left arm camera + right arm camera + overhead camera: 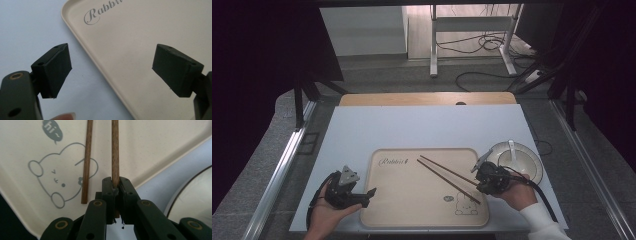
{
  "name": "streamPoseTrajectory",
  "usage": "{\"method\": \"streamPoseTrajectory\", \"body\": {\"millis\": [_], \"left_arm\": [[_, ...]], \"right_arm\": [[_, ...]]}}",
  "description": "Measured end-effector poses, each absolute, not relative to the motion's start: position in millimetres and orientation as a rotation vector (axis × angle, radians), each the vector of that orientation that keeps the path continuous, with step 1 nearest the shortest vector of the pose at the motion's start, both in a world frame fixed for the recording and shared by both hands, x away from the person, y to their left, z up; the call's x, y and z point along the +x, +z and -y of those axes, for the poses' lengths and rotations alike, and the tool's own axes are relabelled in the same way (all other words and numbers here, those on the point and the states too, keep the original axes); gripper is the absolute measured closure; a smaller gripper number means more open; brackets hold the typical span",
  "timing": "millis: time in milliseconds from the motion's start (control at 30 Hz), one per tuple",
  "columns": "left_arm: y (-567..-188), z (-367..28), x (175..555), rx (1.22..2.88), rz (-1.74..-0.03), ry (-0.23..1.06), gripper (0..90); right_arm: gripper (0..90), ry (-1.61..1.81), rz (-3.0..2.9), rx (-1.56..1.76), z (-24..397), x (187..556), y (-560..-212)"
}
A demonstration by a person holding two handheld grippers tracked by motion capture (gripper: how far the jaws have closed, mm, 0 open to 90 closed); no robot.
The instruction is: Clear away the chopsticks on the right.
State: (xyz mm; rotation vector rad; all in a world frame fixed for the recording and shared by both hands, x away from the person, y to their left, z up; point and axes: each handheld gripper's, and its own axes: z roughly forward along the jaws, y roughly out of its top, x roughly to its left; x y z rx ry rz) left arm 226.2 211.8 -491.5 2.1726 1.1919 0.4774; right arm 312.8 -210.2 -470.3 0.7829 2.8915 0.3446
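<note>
the right gripper (115, 186) has its jaws closed on one chopstick (115, 150), probably to lift it off the tray (412, 205); the left gripper (112, 70) waits with jaws open.

I see the tray (412, 210) near me at centre on the board (422, 125), two chopsticks (447, 177) lying across its right half, bowl (532, 167) just right of the tray, spoon (512, 148) in it, my grippers at either side.
</note>
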Motion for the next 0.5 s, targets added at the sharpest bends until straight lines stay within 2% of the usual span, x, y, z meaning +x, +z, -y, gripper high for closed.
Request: {"method": "streamPoseTrajectory", "body": {"millis": [200, 500], "left_arm": [[-491.3, -211.0, 225.9, 2.178, -1.186, 0.478, 15.7], [-490.8, -211.8, 226.2, 2.185, -1.189, 0.478, 15.6]], "right_arm": [[82.1, 0.309, -2.909, 0.764, 203.7, 312.7, -479.4], [52.4, 0.532, -2.825, 0.794, 205.2, 308.1, -460.2]]}}
